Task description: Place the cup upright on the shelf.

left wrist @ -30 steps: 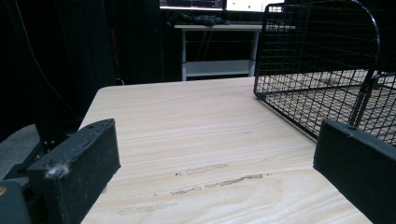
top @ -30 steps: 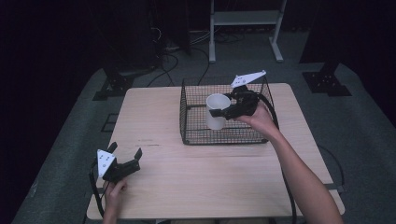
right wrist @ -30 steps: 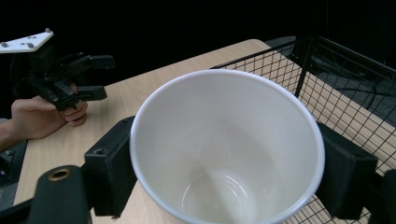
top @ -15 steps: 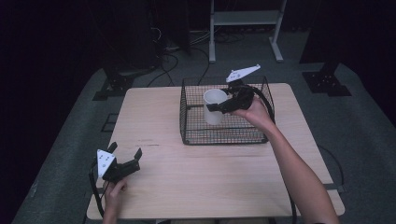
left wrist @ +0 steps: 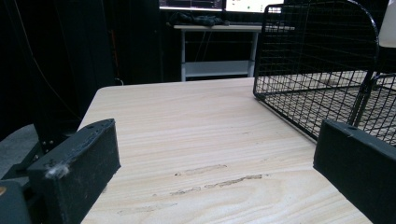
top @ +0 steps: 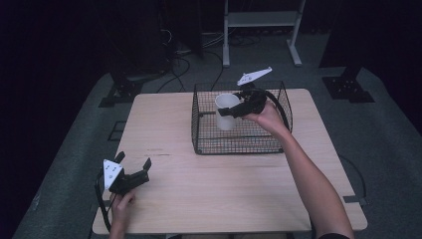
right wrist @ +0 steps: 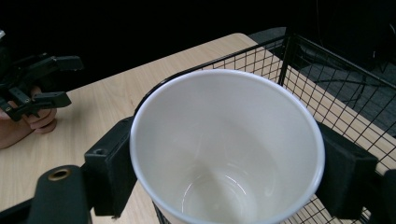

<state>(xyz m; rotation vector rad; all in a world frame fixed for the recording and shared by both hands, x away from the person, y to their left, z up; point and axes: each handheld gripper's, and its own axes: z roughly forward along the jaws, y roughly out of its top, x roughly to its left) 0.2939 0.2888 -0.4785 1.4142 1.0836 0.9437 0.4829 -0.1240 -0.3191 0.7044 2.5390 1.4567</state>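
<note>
Above black wire basket (top: 241,144), smooth white round cup (top: 226,110), wooden table (top: 199,194)

A dim lab or recording studio is being shown: a light wooden table (top: 199,199) is being ringed by black stand bases (top: 119,92), with cables (top: 179,64) trailing over grey carpet at 11 o'clock. A white metal rack (top: 261,20) and lit monitors (left wrist: 224,4) are being seen at 12 o'clock.

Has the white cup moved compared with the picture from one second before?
Yes. The white cup, held in the right gripper, has shifted slightly toward the far side of the wire basket, staying over its inside.
</note>
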